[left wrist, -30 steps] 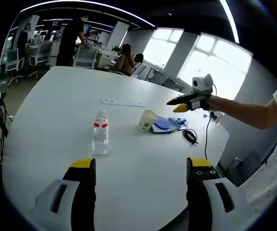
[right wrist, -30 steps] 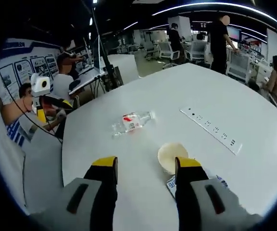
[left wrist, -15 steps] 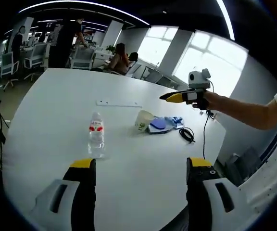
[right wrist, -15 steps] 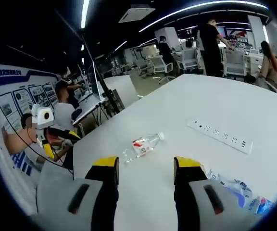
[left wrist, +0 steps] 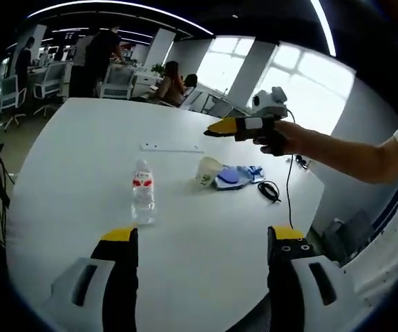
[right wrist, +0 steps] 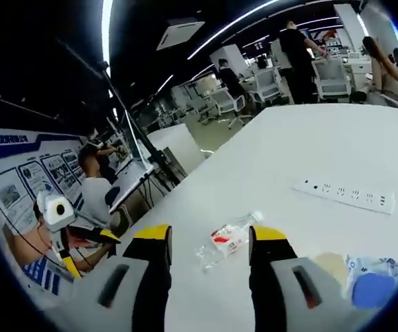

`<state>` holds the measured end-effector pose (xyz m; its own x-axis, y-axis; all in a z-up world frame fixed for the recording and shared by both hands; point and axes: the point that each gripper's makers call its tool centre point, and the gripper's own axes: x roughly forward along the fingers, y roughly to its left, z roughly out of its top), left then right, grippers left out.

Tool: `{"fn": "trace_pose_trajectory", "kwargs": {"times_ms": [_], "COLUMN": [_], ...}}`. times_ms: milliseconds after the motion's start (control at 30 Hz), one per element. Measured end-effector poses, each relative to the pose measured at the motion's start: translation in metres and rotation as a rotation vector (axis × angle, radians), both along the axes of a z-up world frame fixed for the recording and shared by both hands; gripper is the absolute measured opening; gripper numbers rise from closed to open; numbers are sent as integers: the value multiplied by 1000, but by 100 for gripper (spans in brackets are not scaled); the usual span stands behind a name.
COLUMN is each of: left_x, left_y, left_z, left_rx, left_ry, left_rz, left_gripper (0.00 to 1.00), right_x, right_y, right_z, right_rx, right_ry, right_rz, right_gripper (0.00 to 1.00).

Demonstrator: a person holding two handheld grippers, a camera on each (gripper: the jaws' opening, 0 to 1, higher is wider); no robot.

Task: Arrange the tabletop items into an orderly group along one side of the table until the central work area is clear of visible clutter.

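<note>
A clear water bottle point(left wrist: 142, 200) with a red label stands upright on the round white table point(left wrist: 81, 159); in the right gripper view the bottle point(right wrist: 228, 238) appears tilted. Beside it lie a paper cup point(left wrist: 209, 171) on its side, a blue cloth bundle point(left wrist: 237, 177) and a black cable loop point(left wrist: 271, 191). My left gripper point(left wrist: 203, 235) hovers open over the near table edge, holding nothing. My right gripper point(left wrist: 216, 128), held in a hand, hangs above the cup and cloth; its own view shows the right gripper point(right wrist: 211, 234) open and empty. The cup point(right wrist: 330, 265) sits low right there.
A white power strip point(left wrist: 171, 147) lies flat beyond the bottle, and the power strip point(right wrist: 344, 196) is also in the right gripper view. My left gripper point(right wrist: 88, 249) appears at the far table edge. People, office chairs and desks stand behind the table.
My right gripper has moved left and farther over the table, above the cup. Its view has tipped upward. Bottle, cup, cloth and cable lie as before.
</note>
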<state>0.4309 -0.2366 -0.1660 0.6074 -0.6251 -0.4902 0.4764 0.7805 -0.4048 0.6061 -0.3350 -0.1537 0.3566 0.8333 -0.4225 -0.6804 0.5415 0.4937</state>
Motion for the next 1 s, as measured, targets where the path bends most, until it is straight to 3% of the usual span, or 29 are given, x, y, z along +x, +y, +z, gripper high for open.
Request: {"fn": "trace_pose_trajectory", "kwargs": {"times_ms": [267, 333, 600, 700, 867, 1000], "left_x": [-6, -6, -6, -5, -3, -1], "left_y": [23, 28, 42, 46, 53, 55], "left_z": [-4, -6, -15, -17, -21, -25], "left_rx": [-3, -4, -13, -21, -37, -51], "left_ry": [8, 11, 19, 19, 17, 18], "left_rz": [30, 41, 63, 68, 80, 85], "left_gripper": [78, 78, 78, 78, 77, 77], "right_x": [25, 35, 54, 63, 68, 70], "right_y": [31, 38, 54, 52, 52, 53], "right_z": [-27, -36, -66, -80, -103, -119], "right_rx": [36, 25, 27, -8, -7, -38], "right_ry": [142, 150, 331, 344, 458, 485], "right_rz": [-119, -126, -252, -288, -385, -420], "right_gripper": [40, 41, 41, 41, 40, 40]}}
